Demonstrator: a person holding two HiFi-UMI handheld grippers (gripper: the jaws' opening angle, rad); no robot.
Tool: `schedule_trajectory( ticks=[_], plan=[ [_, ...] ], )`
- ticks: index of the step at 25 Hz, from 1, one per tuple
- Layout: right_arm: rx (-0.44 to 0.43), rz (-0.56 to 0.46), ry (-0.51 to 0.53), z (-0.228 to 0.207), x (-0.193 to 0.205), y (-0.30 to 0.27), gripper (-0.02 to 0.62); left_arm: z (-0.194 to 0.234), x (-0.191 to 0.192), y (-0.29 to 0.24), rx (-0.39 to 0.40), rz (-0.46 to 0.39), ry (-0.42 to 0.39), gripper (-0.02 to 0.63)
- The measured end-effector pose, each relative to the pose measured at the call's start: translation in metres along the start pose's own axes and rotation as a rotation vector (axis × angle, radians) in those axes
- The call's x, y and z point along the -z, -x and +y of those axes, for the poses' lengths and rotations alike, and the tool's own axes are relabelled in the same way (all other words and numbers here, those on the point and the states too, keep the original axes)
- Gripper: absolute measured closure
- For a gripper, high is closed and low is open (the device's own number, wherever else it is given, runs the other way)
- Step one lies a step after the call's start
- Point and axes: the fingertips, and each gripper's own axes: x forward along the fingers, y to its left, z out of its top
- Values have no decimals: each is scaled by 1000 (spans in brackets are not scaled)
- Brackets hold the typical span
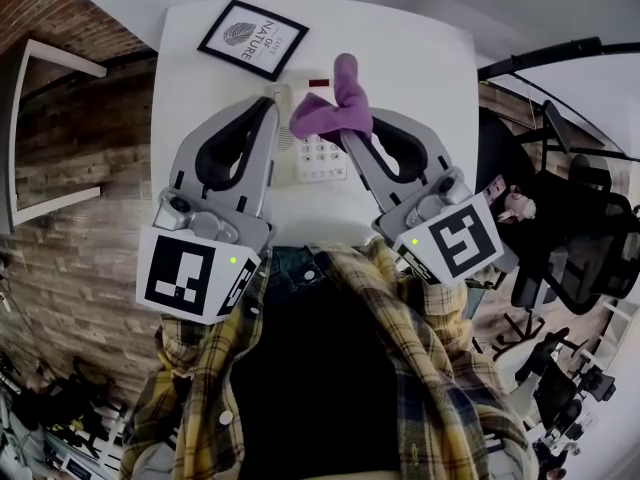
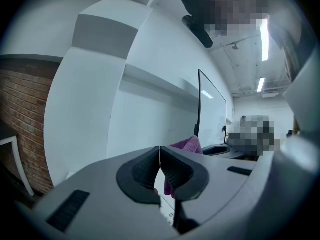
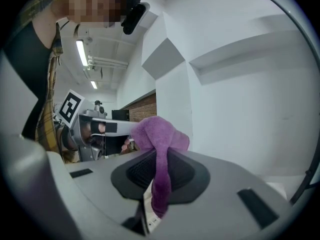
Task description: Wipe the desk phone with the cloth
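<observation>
Pinching the cloth (image 1: 335, 103) in our right tool (image 1: 352, 140), we are holding it over the phone (image 1: 320, 158) on the surface (image 1: 410, 58); our left tool (image 1: 266, 116) is hanging pressed together, empty, beside it. We are judging the wiping barely begun, most remaining.

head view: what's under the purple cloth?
The desk phone. Its keypad shows just below the cloth. The phone's middle is covered by the cloth, which the right gripper holds in its shut jaws. Whether the cloth touches the phone cannot be told.
</observation>
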Motion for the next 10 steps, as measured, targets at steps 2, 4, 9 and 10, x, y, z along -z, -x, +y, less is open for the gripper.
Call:
schedule_trajectory(
  ticks=[2, 4, 9, 10],
  plan=[
    [1, -1, -1, 0, 0, 0, 535, 1, 1, 0, -4, 0, 3, 591],
    [0, -3, -2, 0, 0, 1, 535, 1, 1, 0, -6, 0, 7, 591],
    [1, 1, 1, 0, 2, 1, 535, 1, 3, 0, -7, 3, 11, 591],
    [2, 2, 1, 0, 3, 1, 535, 1, 4, 0, -7, 4, 12, 591]
  ],
)
